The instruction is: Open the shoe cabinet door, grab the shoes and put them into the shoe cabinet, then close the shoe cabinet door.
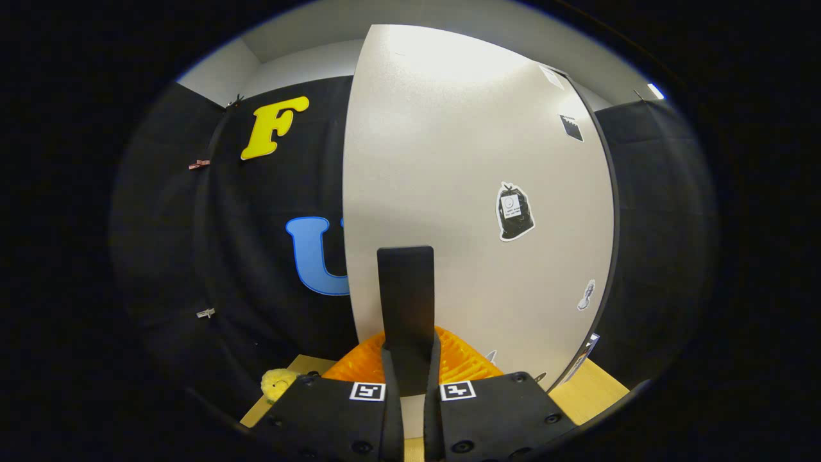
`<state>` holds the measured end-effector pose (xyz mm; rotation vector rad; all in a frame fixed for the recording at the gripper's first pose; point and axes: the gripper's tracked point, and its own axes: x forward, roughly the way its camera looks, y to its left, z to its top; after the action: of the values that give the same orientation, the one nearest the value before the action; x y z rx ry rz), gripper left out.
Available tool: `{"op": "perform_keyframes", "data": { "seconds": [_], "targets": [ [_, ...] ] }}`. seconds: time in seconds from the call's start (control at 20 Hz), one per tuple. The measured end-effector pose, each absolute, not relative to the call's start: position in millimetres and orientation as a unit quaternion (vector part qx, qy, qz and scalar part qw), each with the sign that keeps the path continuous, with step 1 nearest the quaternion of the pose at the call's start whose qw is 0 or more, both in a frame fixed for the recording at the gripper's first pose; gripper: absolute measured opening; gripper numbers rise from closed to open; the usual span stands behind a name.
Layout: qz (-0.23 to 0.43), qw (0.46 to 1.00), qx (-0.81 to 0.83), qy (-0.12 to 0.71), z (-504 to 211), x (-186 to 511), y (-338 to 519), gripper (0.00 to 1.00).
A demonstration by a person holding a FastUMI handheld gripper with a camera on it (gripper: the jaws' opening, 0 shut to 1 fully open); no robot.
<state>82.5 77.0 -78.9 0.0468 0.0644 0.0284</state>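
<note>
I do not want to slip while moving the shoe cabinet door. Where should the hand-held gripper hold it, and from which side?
Hold the dark upright handle low on the door, coming straight at the door face. It is a narrow flat strip standing out from the panel, so one finger fits on each side. The hand-held gripper seems shut on it this way.

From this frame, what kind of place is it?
Likely a staged recording booth, not a home: black cloth wall, a white cabinet door with stickers, a wooden tabletop. The tongs look shut, touching the door.
</note>
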Motion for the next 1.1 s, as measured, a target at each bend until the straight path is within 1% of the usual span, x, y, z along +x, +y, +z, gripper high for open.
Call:
{"op": "perform_keyframes", "data": {
  "seconds": [0.25, 0.6, 0.85, 1.1],
  "targets": [
    [0.037, 0.999, 0.022, 0.03, -77, 29, 46, 0.16],
    [0.039, 0.999, 0.017, 0.021, -75, -33, -3, 0.16],
    [0.043, 0.999, 0.009, 0.023, -71, -70, -53, 0.15],
    [0.065, 0.998, 0.008, 0.025, -70, -93, -100, 0.15]
  ]
}}
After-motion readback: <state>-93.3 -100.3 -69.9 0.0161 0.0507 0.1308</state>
